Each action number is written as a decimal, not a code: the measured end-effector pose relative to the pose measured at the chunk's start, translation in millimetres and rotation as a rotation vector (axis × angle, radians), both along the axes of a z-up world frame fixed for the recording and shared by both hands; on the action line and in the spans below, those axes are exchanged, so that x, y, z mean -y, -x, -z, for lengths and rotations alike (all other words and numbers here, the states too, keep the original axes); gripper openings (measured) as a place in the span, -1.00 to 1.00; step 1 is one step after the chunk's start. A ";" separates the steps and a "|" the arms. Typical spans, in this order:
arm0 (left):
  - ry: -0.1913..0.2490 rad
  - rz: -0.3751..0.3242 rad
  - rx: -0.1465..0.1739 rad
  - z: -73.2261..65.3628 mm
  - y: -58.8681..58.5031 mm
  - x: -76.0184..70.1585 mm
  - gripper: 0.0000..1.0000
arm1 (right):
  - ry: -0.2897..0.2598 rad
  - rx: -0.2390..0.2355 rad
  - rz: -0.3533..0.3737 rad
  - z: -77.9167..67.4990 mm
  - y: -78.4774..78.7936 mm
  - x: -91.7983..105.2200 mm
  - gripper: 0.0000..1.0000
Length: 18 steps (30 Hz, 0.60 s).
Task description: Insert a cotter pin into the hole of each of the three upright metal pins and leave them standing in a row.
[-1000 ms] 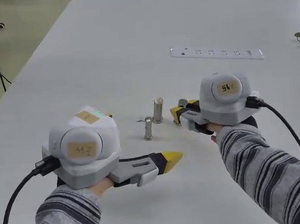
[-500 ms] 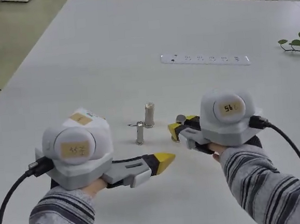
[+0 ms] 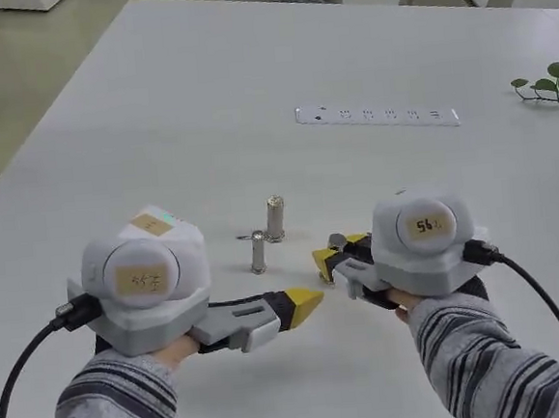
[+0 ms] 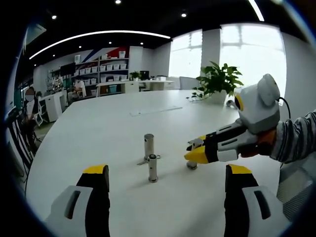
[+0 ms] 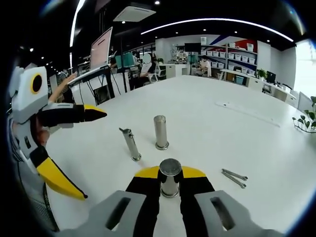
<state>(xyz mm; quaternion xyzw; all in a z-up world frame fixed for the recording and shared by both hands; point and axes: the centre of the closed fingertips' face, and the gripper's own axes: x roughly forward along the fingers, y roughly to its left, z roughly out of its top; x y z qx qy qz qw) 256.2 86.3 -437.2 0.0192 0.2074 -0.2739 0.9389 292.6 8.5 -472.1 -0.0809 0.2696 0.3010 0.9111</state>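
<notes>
Two metal pins stand upright mid-table: a taller one (image 3: 275,217) and a thinner one (image 3: 258,251) with a cotter pin (image 3: 246,237) through its top. The right gripper (image 3: 330,258) is shut on the third metal pin (image 3: 338,241), upright on the table to their right. The right gripper view shows that pin (image 5: 170,177) clamped between the yellow-black jaws, the right gripper (image 5: 170,173) closed around it, and two loose cotter pins (image 5: 234,177) on the table beside it. The left gripper (image 3: 302,304) is held open nearer me, and in its own view the left gripper (image 4: 166,169) grips nothing.
A white power strip (image 3: 377,116) lies farther back on the white table (image 3: 156,112). A small plant (image 3: 546,86) sits at the far right edge. Striped sleeves (image 3: 485,357) reach in from below.
The right gripper has drawn the held pin nearer to me, away from the two standing pins. The left gripper has kept its place. The head camera has tilted.
</notes>
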 end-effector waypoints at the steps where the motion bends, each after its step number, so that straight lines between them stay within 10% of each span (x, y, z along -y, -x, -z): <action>1: -0.002 0.000 0.000 0.2 -0.2 -0.1 0.94 | 0.004 0.001 0.006 1.4 0.4 1.2 -0.82; 18: -0.024 0.018 -0.003 2.0 0.6 3.3 0.93 | 0.035 0.038 0.006 4.9 2.6 3.9 -0.81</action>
